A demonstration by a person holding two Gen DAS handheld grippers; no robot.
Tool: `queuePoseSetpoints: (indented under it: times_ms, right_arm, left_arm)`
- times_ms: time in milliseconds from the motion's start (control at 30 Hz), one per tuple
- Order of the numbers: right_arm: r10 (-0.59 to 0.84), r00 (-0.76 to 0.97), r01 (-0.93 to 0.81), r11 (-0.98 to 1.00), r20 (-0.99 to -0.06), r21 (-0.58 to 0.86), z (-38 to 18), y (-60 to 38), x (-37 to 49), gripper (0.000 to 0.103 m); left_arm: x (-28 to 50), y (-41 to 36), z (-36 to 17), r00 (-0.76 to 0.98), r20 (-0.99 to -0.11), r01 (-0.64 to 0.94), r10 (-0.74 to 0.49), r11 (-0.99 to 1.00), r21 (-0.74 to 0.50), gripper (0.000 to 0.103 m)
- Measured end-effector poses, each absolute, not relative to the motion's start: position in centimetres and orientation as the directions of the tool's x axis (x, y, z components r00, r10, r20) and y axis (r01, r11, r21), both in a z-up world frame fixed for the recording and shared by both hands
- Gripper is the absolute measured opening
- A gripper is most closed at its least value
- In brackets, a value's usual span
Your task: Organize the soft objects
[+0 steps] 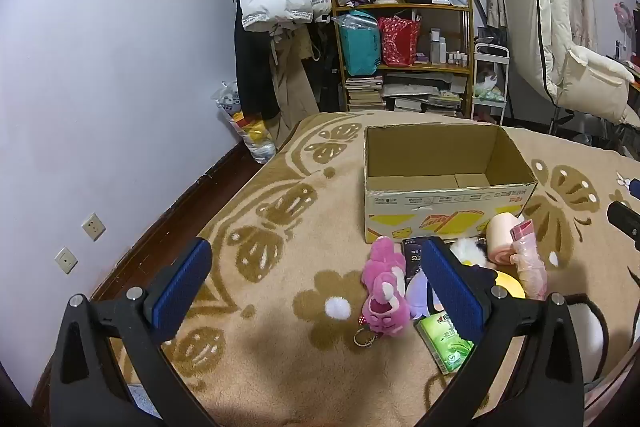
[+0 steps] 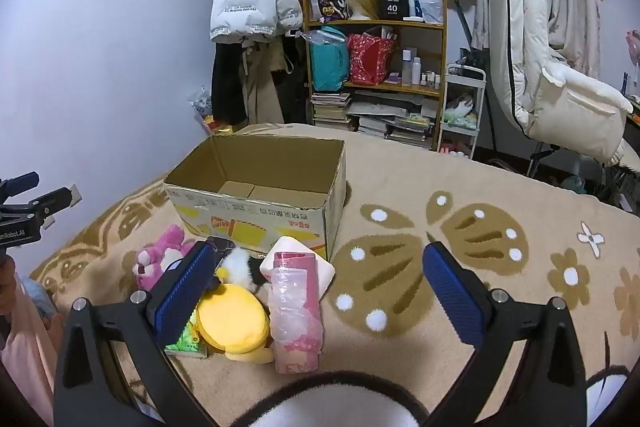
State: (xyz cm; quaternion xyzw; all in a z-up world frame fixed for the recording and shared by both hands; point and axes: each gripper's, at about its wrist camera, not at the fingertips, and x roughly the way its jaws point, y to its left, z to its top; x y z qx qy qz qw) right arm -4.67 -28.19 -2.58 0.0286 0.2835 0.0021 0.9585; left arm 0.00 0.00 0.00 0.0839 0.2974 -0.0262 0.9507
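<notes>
1. The left hand-held gripper (image 1: 316,285) hangs over the bed's blanket (image 1: 280,211), jaws spread wide, gripping nothing.
2. The right hand-held gripper (image 2: 320,287) is likewise wide apart and empty.
3. The cardboard box (image 1: 444,205) stands open on the blanket.
4. Just before it lie the pink plush (image 1: 384,291), yellow plush (image 2: 234,321), green packet (image 1: 444,341) and wrapped pink item (image 2: 296,303).

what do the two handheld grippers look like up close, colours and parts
Both match: the left gripper and right gripper have matte black forked arms with triangular cut-outs, silver round bolt heads at the joints, and flat rectangular finger pads in ribbed dark blue. A pink sleeve shows at the right view's left edge.
</notes>
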Motion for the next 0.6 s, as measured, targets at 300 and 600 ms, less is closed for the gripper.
queuePoseSetpoints:
  times_ms: [300,600]
  right_arm:
    - [0.024,0.843,0.011,0.998,-0.537,0.062,-2.61,-28.14,-4.67,0.103]
    - [0.032,0.841,0.002,0.998,-0.54,0.061,-2.56,-28.41,-4.66,0.103]
  left_arm:
    - [0.03,-0.05,0.0,0.817,-0.577,0.106,0.0,0.983,0.149,0.103]
    - [-0.26,-0.28,-0.23,0.819,-0.574,0.108,-0.001,0.982,0.153,0.103]
